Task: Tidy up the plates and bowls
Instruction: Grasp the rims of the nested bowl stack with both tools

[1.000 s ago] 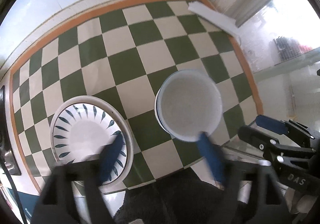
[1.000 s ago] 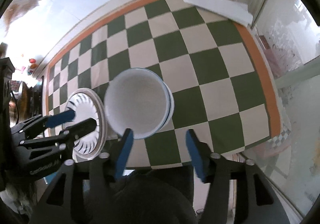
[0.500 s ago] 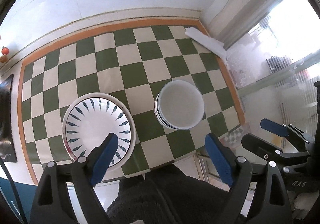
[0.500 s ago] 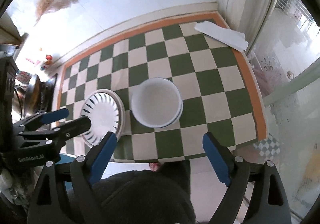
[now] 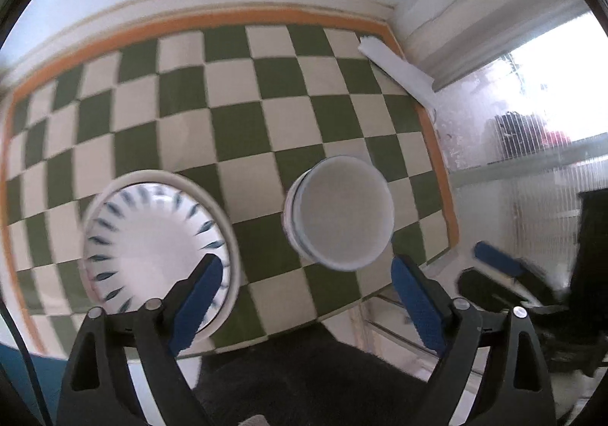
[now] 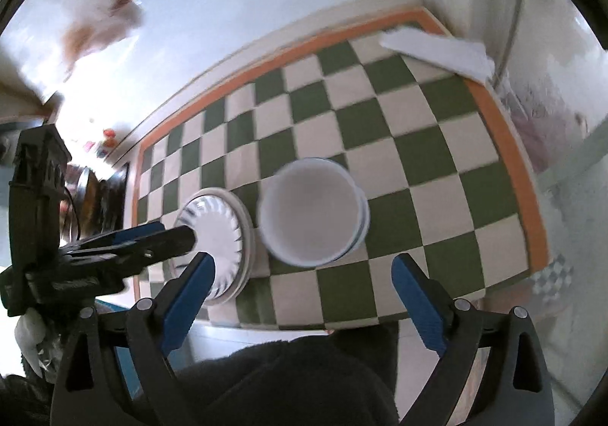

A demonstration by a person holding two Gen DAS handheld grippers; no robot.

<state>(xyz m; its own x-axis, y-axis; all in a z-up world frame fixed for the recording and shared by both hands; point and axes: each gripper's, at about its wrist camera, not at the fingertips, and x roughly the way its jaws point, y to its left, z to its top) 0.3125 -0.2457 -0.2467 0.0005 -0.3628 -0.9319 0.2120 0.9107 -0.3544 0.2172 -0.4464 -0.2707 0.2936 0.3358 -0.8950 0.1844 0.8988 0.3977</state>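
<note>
A stack of white bowls [image 5: 342, 220] with a blue rim line stands on the green-and-cream checkered table [image 5: 235, 103], near its front right. A stack of plates, the top one white with blue leaf marks [image 5: 152, 247], stands to its left. My left gripper [image 5: 304, 296] is open and empty, held above the table's front edge between the two stacks. My right gripper [image 6: 304, 293] is open and empty above the front edge, near the bowls [image 6: 311, 213]. The plates [image 6: 216, 232] lie at its left, partly behind the left gripper's fingers [image 6: 152, 239].
A white folded paper [image 5: 395, 72] lies at the table's far right corner. A wall runs behind the table and a window with frosted glass [image 5: 532, 122] stands at the right. A stove with pans [image 6: 91, 205] is at the far left.
Both grippers have dropped closer to the table after rising half a second ago. The bowls and plates look larger now. Both grippers stay open and empty.
</note>
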